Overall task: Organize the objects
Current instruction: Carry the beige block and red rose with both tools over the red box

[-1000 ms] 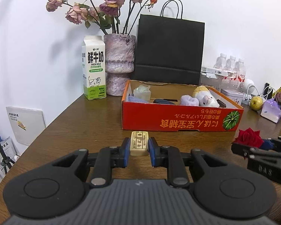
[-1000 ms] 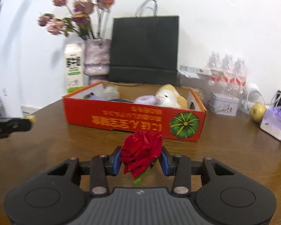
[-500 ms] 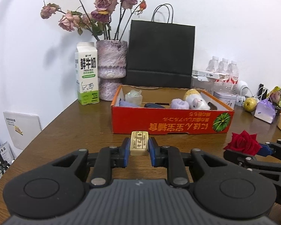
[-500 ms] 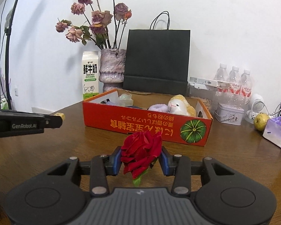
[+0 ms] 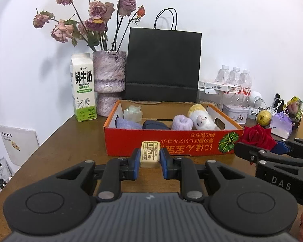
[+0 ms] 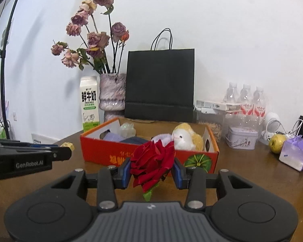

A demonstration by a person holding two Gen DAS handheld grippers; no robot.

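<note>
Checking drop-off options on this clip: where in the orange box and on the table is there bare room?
In the orange box, bare floor shows behind the navy item, between the clear ornament and plush sheep. The table is bare left of the box, below the milk carton. Right of the box is crowded.

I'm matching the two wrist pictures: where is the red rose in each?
Left wrist: the rose sits at the right edge, held in the right gripper.
Right wrist: the rose is low in the centre, between the pads.
Shared landmark: the red box, just behind it in both.
</note>
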